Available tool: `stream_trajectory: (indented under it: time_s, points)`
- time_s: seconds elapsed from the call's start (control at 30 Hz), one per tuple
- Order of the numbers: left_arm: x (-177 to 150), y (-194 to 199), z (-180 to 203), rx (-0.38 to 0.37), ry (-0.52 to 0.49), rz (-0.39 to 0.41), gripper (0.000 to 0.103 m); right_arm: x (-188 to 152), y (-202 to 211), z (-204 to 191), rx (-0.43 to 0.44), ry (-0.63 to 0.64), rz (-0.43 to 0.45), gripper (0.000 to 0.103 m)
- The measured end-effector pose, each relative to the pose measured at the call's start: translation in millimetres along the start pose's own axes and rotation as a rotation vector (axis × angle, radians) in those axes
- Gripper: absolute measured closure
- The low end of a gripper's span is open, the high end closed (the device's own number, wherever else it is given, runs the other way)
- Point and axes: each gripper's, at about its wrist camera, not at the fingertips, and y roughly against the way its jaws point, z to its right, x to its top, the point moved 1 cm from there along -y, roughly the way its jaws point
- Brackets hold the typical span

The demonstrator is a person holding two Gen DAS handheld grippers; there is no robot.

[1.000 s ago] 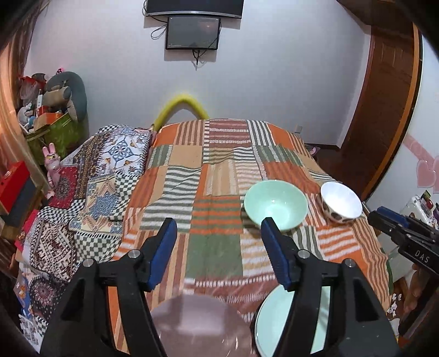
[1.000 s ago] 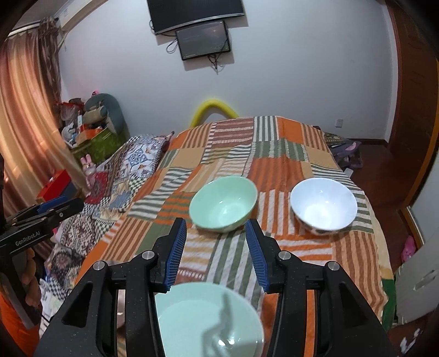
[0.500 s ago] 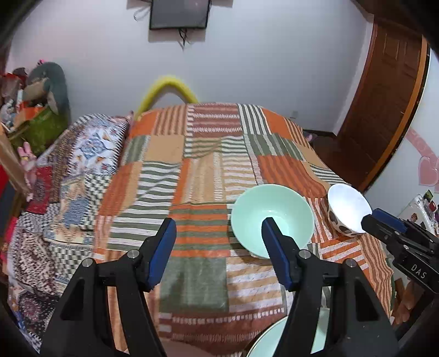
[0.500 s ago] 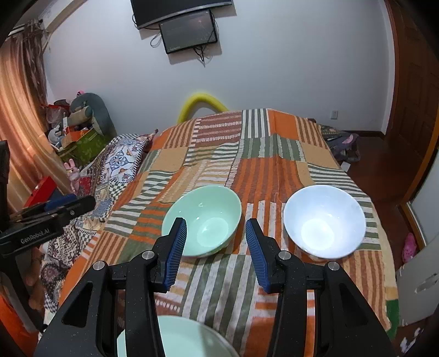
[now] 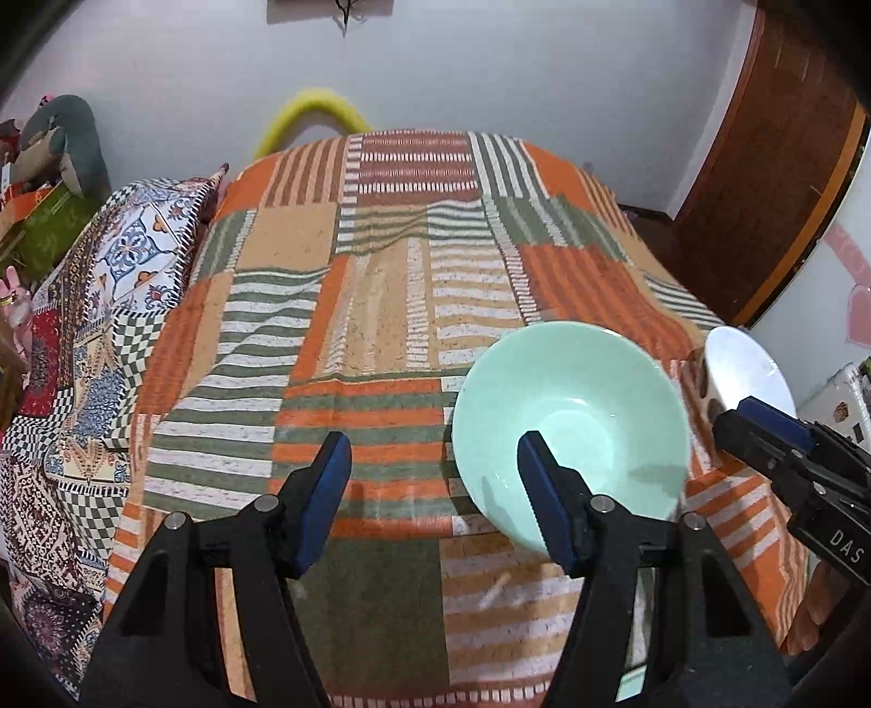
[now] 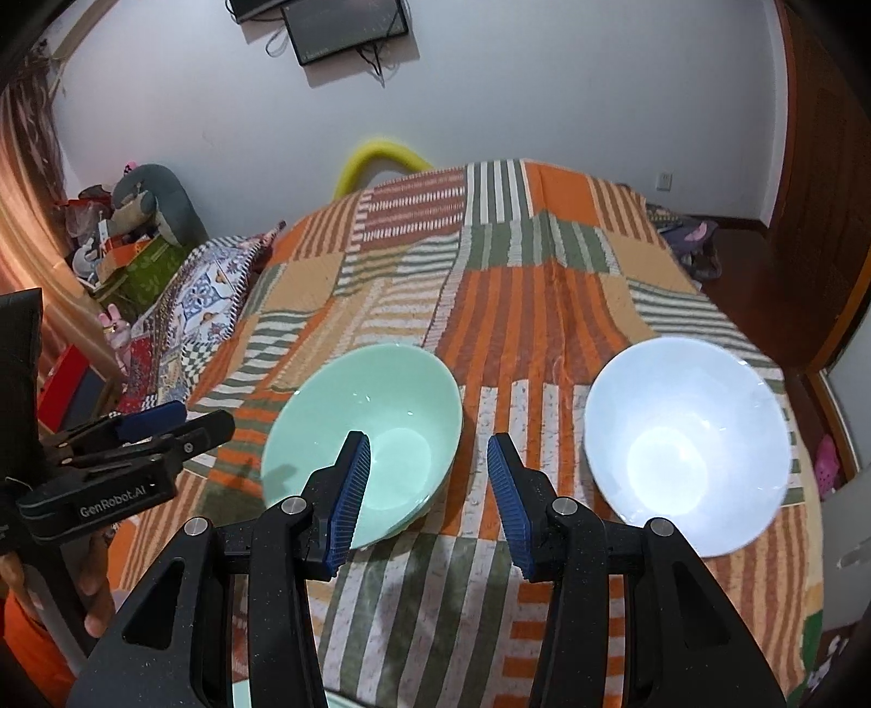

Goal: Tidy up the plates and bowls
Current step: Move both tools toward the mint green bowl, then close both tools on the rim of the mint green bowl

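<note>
My left gripper (image 5: 433,490) hangs low over the patchwork blanket (image 5: 381,305) with its jaws spread wide and nothing between them. Its right-hand blue pad (image 5: 539,490) overlaps the near rim of the mint-green bowl (image 5: 571,430), though I cannot tell if it touches the rim. My right gripper (image 6: 430,484) is also spread, its jaws empty; the gap between them frames a strip of striped blanket (image 6: 490,327) lying between the two bowls. Its left-hand pad (image 6: 351,484) sits in front of the green bowl (image 6: 362,435), at about 10 o'clock from the gap.

In the left wrist view the green bowl stands upright on the blanket at about 2 o'clock from my left gripper. The white bowl (image 5: 743,376) lies further out at 3 o'clock, partly hidden by my right gripper (image 5: 762,435) coming in from that edge. In the right wrist view the white bowl (image 6: 688,446) stands upright at about 2 o'clock, near the green one but apart from it. My left gripper (image 6: 163,430) enters at 9 o'clock.

A sliver of mint-green plate (image 6: 239,694) shows at the bottom edge, at 6 o'clock.

Farther off, a patterned quilt (image 5: 92,337) drapes the left side at 10 o'clock. A yellow curved tube (image 6: 381,158) rises behind the far end of the bed at 12 o'clock, and a dark screen (image 6: 343,27) hangs on the wall above it.
</note>
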Motion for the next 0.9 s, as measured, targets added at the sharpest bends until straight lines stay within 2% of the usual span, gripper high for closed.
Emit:
stream_trajectory:
  time_s: [0.23, 0.33, 0.53, 0.6, 0.7, 0.9]
  points:
    - [-2.8, -31.9, 2.2, -0.025, -0.011, -0.065, 0.063, -1.8, -26.7, 3.6, -0.006, -0.001, -0.048, 0.062]
    - [-3.4, -40.2, 3.3, -0.035, -0.008, -0.086, 0.072, -2.4, -36.6, 4.5, 0.016, -0.007, -0.077, 0.062]
    - [-6.5, -55.9, 4.4, -0.060, -0.007, -0.120, 0.082, -6.1, -48.8, 5.0, 0.014, -0.005, -0.109, 0.076]
    - [-7.1, -59.1, 5.6, -0.073, -0.015, -0.124, 0.084, -8.1, -51.0, 3.9, 0.003, 0.004, -0.117, 0.083]
    - [-7.0, -62.5, 7.5, -0.095, -0.020, -0.136, 0.088, -9.2, -50.8, 3.1, -0.005, 0.008, -0.110, 0.083]
    - [-7.4, -60.8, 4.5, -0.128, -0.010, -0.142, 0.088, -8.1, -51.9, -2.5, -0.033, 0.021, -0.112, 0.084]
